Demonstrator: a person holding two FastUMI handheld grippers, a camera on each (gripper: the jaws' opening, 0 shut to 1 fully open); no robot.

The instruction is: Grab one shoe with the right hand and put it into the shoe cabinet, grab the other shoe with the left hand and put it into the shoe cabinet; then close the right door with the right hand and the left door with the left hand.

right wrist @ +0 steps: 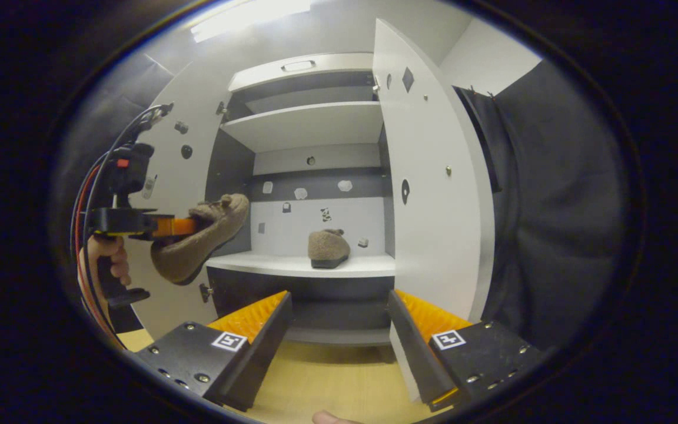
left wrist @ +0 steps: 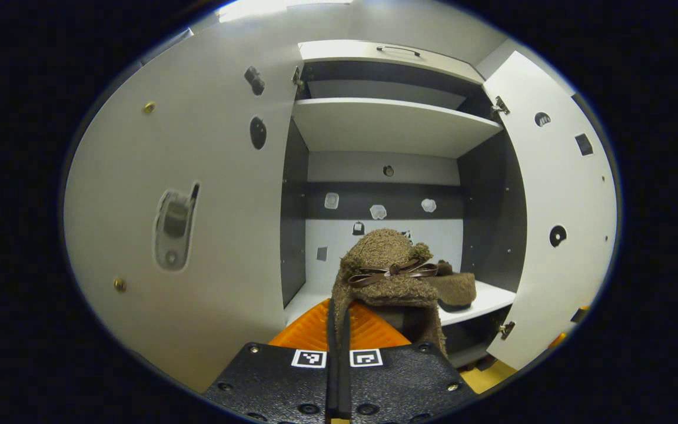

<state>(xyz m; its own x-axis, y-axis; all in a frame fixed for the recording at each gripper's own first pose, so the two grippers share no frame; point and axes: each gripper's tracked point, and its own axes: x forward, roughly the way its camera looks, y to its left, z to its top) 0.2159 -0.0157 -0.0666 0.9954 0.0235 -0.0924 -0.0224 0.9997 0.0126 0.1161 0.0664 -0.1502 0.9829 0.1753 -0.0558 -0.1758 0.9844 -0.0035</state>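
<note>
left hand-held gripper [left wrist: 339, 330] clamped, right hand-held gripper [right wrist: 339, 318] spread

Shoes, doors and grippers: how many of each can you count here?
Shoes: 2, one held by the left gripper, shoe, and one on the cabinet shelf.
Cabinet doors: 2, left door and right door, both open.
Grippers: 2, counting the right gripper.
Total: 6

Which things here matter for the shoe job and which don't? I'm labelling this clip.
Job:
- held shoe, in left hand-held gripper
- shoe on shelf
- left door
- right door
- open right hand-held gripper

Not the job:
- upper shelf
- drawer handle
</note>
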